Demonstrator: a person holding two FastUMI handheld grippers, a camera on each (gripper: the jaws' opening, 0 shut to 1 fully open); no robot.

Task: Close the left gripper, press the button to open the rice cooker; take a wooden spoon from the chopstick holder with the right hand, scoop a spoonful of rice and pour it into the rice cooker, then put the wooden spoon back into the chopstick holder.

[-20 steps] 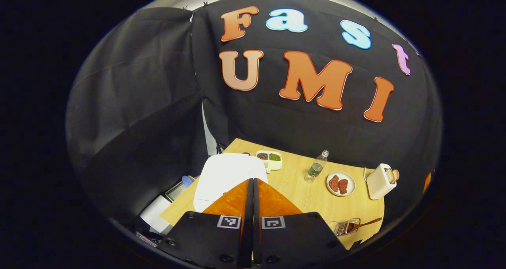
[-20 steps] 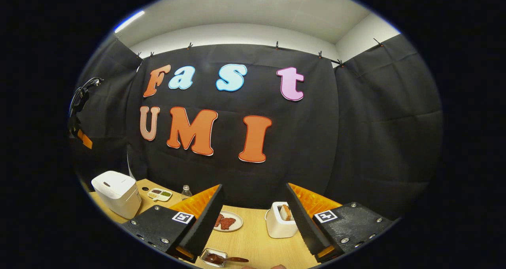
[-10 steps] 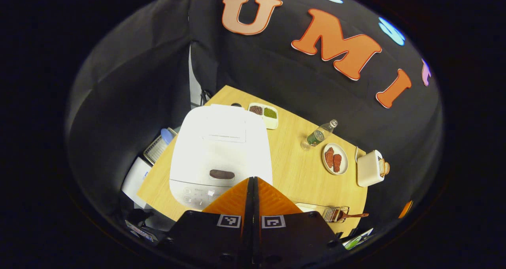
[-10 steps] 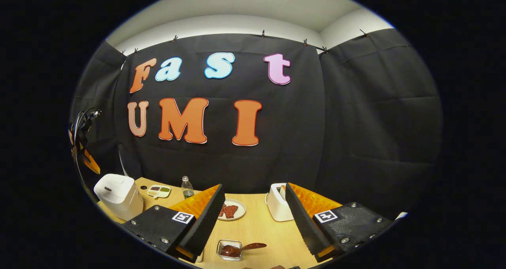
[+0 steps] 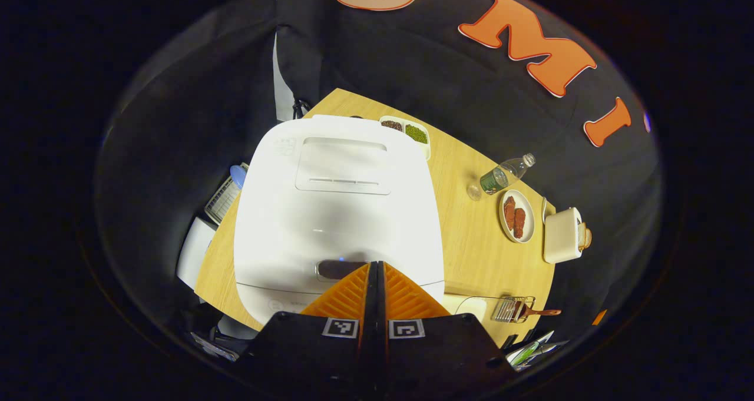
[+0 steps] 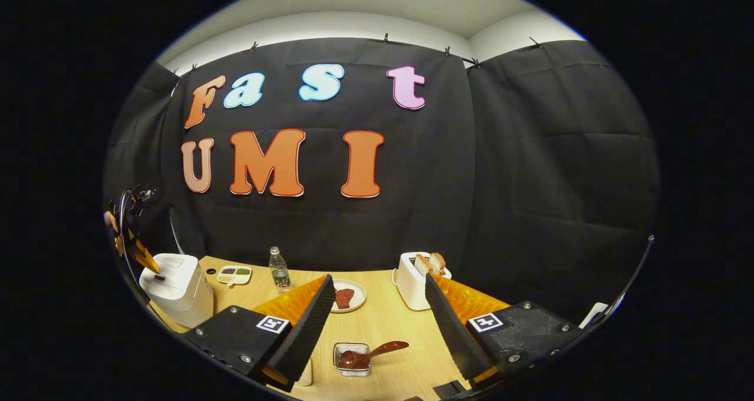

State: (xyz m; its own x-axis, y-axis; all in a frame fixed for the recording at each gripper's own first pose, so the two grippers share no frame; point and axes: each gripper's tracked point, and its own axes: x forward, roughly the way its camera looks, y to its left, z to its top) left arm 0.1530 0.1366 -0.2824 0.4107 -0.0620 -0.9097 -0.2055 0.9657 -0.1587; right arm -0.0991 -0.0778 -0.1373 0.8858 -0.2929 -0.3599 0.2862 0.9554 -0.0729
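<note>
The left gripper (image 5: 377, 265) has its fingers pressed together into one blunt point, and its tip meets the dark button (image 5: 339, 268) on the near edge of the white rice cooker (image 5: 339, 206); the lid looks closed. The cooker stands at the left end of the worktop (image 5: 471, 242), close to its edge. The right gripper (image 6: 377, 312) waits with fingers apart above the wooden spoon (image 6: 368, 354), with free worktop around it.

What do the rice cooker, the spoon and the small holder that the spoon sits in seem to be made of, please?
The rice cooker looks like smooth white plastic, with a soft sheen and moulded lid panel. The spoon appears to be dark reddish-brown wood, glossy enough to suggest a lacquer. The holder seems to be clear glass or plastic, since the spoon bowl shows through its wall.
</note>
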